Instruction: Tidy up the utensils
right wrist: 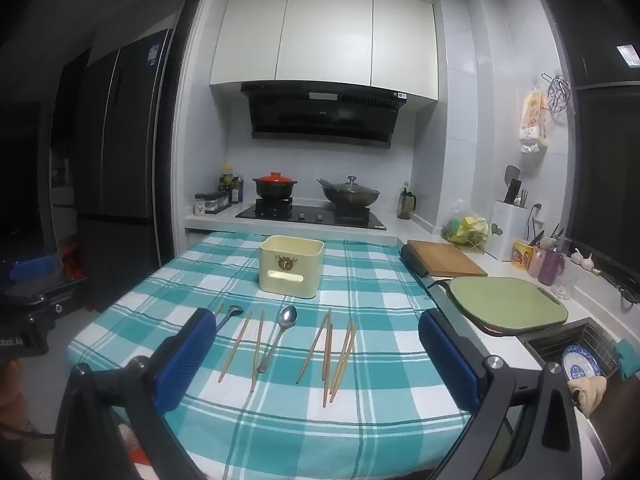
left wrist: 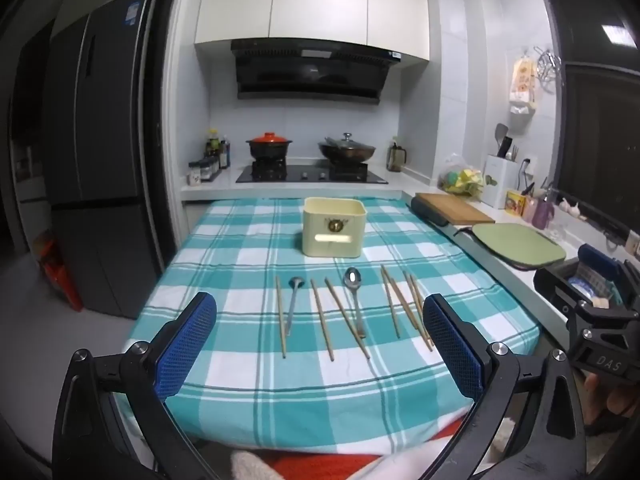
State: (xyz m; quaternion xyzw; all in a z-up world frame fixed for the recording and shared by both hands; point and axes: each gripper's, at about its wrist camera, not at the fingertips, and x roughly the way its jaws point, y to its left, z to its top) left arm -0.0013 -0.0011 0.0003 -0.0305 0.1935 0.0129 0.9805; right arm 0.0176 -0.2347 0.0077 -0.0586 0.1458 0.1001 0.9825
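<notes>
Left wrist view: the left gripper (left wrist: 320, 344) is seen with fingers spread wide, nothing between them. A cream box (left wrist: 334, 227) stands upright on the checked cloth (left wrist: 248, 392). In front of the box, wooden chopsticks (left wrist: 320, 314) and two metal spoons (left wrist: 354, 298) are laid out in a loose row.

Right wrist view: the right gripper (right wrist: 316, 354) is likewise released and empty. The chopsticks (right wrist: 330, 354) are thin and pale brown; a shiny spoon (right wrist: 280, 334) lies in front of the box (right wrist: 291, 267).
</notes>
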